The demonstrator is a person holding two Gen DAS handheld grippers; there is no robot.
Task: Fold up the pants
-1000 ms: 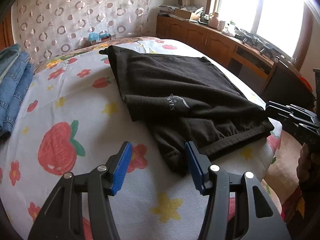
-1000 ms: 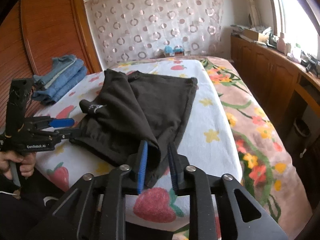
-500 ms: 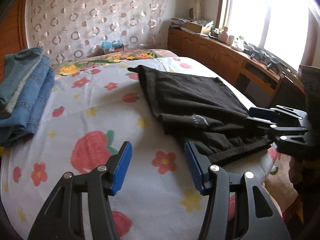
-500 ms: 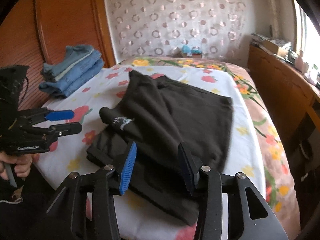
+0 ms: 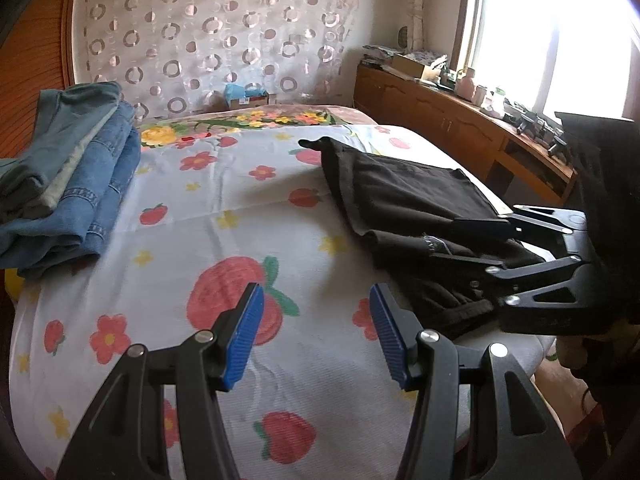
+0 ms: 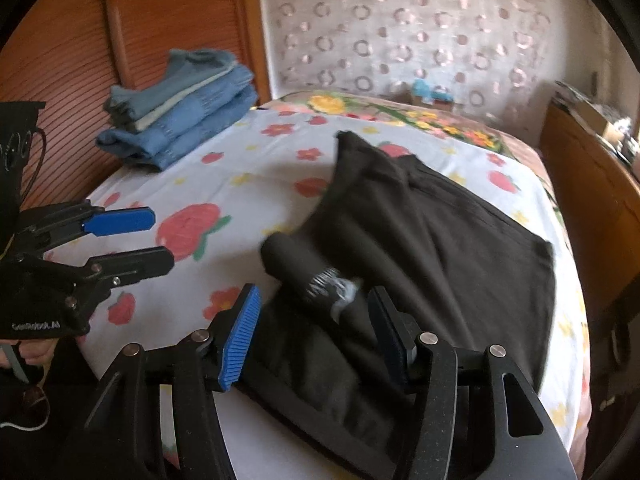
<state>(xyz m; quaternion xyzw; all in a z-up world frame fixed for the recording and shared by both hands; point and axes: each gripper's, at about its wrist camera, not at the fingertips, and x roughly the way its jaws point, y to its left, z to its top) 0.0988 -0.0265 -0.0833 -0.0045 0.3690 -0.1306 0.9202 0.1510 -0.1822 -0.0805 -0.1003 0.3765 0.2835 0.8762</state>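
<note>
The black pants [image 6: 440,248] lie folded on the flowered bedsheet [image 5: 224,240], toward its window side, with one rolled bit of cloth and a white logo turned up near the waistband. A second ago the right claw [image 6: 316,332] was pinching the waistband edge; it has since let go and now hangs spread wide just above that end of the pants, holding nothing. The left claw [image 5: 316,332] (also spread, also empty) has swung away from the pants and now hovers over bare sheet beside them, the dark cloth off to its right. A stack of folded jeans [image 5: 68,184] sits well apart at the far corner, by the wooden headboard [image 6: 80,48].
</note>
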